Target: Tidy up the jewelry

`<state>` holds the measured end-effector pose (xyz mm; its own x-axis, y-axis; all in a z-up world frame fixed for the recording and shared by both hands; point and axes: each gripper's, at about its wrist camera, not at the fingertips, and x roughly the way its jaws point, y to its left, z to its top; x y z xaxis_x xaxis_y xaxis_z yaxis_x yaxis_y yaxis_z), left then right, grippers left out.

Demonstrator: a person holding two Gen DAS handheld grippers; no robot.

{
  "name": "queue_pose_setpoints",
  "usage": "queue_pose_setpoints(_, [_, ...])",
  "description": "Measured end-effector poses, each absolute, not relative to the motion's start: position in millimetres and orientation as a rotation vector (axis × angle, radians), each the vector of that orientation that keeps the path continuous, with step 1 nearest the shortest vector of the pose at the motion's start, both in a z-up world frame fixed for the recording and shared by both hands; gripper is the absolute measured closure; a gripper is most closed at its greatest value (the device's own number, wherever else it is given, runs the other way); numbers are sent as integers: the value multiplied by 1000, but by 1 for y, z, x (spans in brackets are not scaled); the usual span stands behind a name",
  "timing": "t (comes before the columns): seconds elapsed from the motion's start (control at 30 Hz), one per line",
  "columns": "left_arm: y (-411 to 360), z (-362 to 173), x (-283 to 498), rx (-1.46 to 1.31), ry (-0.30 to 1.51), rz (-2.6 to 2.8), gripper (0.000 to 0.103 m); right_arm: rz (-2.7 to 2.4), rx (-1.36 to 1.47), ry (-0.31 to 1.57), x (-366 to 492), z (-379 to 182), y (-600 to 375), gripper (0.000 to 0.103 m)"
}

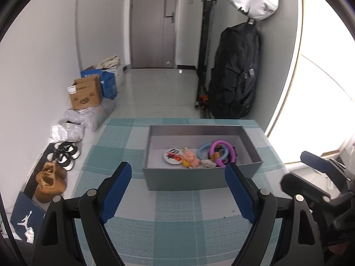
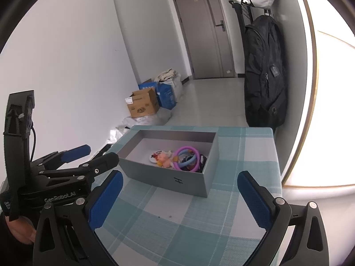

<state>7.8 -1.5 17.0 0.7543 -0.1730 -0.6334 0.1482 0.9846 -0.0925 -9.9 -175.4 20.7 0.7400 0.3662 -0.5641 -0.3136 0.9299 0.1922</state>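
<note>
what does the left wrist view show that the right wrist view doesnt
Only the left wrist view shows the shoes on the floor beside the table and the Jordan shoebox lid.

Only the right wrist view shows the "H" mark on the grey box's outer wall and a hand holding the left claw.

Both show the grey box of trinkets, purple ring, checked tablecloth, black backpack and cardboard box.

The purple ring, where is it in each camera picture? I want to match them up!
Left wrist view: the purple ring lies right of the picture's middle, at the right end of the grey box, overlapping a blue ring.
Right wrist view: the purple ring is near the picture's middle, toward the right end of the same box.
Shared landmark: the pink plush toy just left of the rings.
</note>
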Motion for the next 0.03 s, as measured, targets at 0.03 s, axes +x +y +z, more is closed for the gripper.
queue_pose_setpoints(0.03, [-3, 17, 8, -33, 695, -171, 20, 374, 87, 637, -10, 21, -175, 0])
